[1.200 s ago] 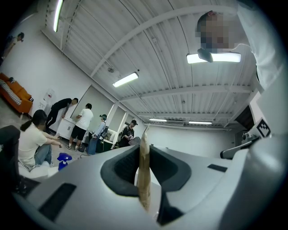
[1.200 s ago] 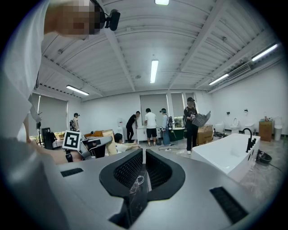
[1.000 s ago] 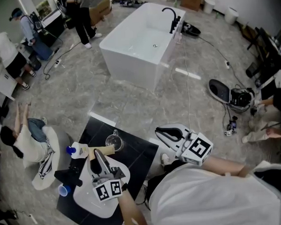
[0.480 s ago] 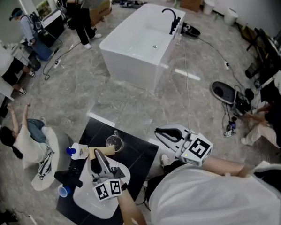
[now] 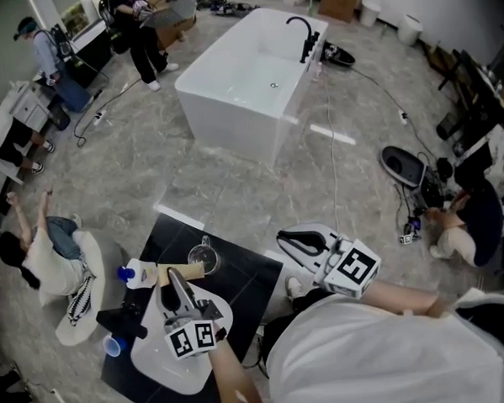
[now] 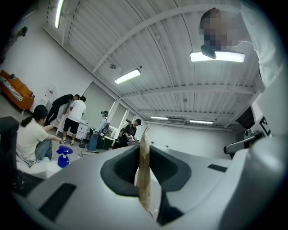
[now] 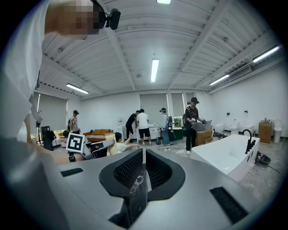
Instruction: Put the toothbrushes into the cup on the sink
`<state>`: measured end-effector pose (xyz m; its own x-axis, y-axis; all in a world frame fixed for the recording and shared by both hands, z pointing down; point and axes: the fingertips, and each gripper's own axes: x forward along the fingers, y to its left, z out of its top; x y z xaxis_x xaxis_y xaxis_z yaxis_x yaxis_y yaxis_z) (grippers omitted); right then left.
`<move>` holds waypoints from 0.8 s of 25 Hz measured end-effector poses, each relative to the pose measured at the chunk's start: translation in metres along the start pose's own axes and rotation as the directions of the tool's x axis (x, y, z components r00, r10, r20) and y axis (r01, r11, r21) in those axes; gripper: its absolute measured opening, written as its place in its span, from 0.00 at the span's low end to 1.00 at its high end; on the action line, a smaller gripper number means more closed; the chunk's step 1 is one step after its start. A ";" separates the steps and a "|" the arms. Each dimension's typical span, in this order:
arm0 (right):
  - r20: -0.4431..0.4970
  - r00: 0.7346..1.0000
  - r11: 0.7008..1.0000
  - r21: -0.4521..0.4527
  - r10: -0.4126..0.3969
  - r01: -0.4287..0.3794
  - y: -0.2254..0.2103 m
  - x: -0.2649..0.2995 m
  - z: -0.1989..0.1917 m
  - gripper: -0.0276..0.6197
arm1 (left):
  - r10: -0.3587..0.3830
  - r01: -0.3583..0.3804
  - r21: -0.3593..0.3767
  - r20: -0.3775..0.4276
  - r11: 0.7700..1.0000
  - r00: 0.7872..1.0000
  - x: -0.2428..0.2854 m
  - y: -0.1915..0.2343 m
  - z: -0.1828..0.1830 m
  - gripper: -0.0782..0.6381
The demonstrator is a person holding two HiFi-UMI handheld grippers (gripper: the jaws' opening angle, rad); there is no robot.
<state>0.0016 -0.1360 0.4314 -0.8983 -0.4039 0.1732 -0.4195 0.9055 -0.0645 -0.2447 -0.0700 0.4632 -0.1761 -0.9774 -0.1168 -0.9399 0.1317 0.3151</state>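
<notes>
In the head view my left gripper (image 5: 173,276) hangs over the white sink basin (image 5: 164,374), shut on a tan wooden toothbrush (image 5: 186,270) that lies crosswise just short of the glass cup (image 5: 203,256). The left gripper view shows that toothbrush (image 6: 144,179) edge-on, pinched between the dark pads. My right gripper (image 5: 288,237) is held off the counter's right edge, apart from the cup. In the right gripper view its jaws (image 7: 144,156) are closed on a thin, clear handle (image 7: 136,197) that runs back toward the camera; its far end is hidden.
The black counter (image 5: 247,277) carries a black faucet (image 5: 122,318), a blue-capped bottle (image 5: 131,271) and a small blue cup (image 5: 113,344). A white bathtub (image 5: 249,74) stands farther off. Several people are on the floor at left and right, with cables between them.
Both grippers have kept still. People in the background have shifted: the person at the right has crouched lower, and those at the far left have moved.
</notes>
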 end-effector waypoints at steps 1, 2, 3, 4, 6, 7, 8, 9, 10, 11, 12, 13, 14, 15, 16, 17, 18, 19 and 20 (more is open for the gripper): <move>-0.001 1.000 1.000 0.000 -0.001 0.001 0.000 0.000 0.000 0.11 | 0.001 -0.001 -0.002 -0.002 1.000 1.000 0.000 0.001 -0.001 0.19; -0.002 1.000 1.000 -0.001 -0.002 0.002 0.000 -0.001 -0.001 0.11 | 0.002 -0.002 -0.003 -0.003 1.000 1.000 0.000 0.001 -0.002 0.19; -0.003 1.000 1.000 -0.001 -0.003 0.003 0.000 -0.001 -0.001 0.11 | 0.001 -0.001 -0.004 -0.004 1.000 1.000 0.001 0.002 -0.003 0.19; -0.005 1.000 1.000 0.000 -0.005 0.005 -0.001 -0.001 -0.001 0.11 | 0.000 0.000 -0.005 -0.004 1.000 1.000 0.002 0.002 -0.003 0.19; -0.008 1.000 1.000 0.003 -0.008 0.008 -0.001 -0.001 -0.001 0.11 | -0.002 0.002 -0.005 -0.005 1.000 1.000 0.003 0.002 -0.004 0.19; -0.009 1.000 1.000 0.003 -0.008 0.008 -0.001 -0.001 -0.001 0.11 | -0.002 0.002 -0.006 -0.006 1.000 1.000 0.003 0.002 -0.004 0.19; -0.010 1.000 1.000 0.004 -0.007 0.007 -0.001 -0.001 -0.001 0.11 | -0.002 0.002 -0.007 -0.007 1.000 1.000 0.003 0.002 -0.004 0.19; -0.010 1.000 1.000 0.004 -0.007 0.007 -0.001 -0.002 -0.001 0.11 | -0.001 0.001 -0.009 -0.009 1.000 1.000 0.004 0.002 -0.005 0.19; -0.009 1.000 1.000 0.004 -0.007 0.007 -0.001 -0.002 -0.002 0.11 | -0.001 0.001 -0.009 -0.009 1.000 1.000 0.004 0.002 -0.005 0.19; -0.009 1.000 1.000 0.005 -0.007 0.007 -0.001 -0.002 -0.002 0.11 | -0.001 0.001 -0.010 -0.009 1.000 1.000 0.005 0.002 -0.006 0.19; -0.010 1.000 1.000 0.005 -0.007 0.007 -0.001 -0.002 -0.003 0.11 | -0.001 0.000 -0.010 -0.009 1.000 1.000 0.005 0.003 -0.007 0.19; -0.011 1.000 1.000 0.005 -0.008 0.008 -0.002 -0.002 -0.004 0.11 | 0.000 0.000 -0.009 -0.010 1.000 1.000 0.005 0.004 -0.008 0.19; -0.011 1.000 1.000 0.006 -0.009 0.009 -0.002 -0.002 -0.005 0.11 | 0.000 0.000 -0.009 -0.010 1.000 1.000 0.005 0.005 -0.009 0.19; -0.012 1.000 1.000 0.007 -0.010 0.010 -0.002 -0.002 -0.005 0.11 | 0.000 0.000 -0.009 -0.011 1.000 1.000 0.006 0.005 -0.010 0.19; -0.012 1.000 1.000 0.009 -0.011 0.011 -0.002 -0.002 -0.006 0.11 | 0.001 -0.001 -0.008 -0.011 1.000 1.000 0.006 0.006 -0.010 0.19; -0.012 1.000 1.000 0.009 -0.011 0.011 -0.003 -0.002 -0.006 0.11 | 0.002 -0.003 -0.008 -0.011 1.000 1.000 0.006 0.006 -0.010 0.19; -0.012 1.000 1.000 0.009 -0.011 0.011 -0.003 -0.002 -0.006 0.11 | 0.004 -0.004 -0.008 -0.012 1.000 1.000 0.006 0.006 -0.010 0.19; -0.012 1.000 1.000 0.009 -0.010 0.010 -0.003 -0.002 -0.006 0.11 | 0.005 -0.006 -0.007 -0.012 1.000 1.000 0.006 0.006 -0.010 0.19; -0.013 1.000 1.000 0.008 -0.009 0.009 -0.004 -0.003 -0.005 0.11 | 0.006 -0.006 -0.006 -0.012 1.000 1.000 0.007 0.006 -0.010 0.19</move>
<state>0.0063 -0.1375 0.4365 -0.8926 -0.4104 0.1866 -0.4289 0.9006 -0.0709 -0.2484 -0.0775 0.4734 -0.1785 -0.9784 -0.1037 -0.9371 0.1369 0.3212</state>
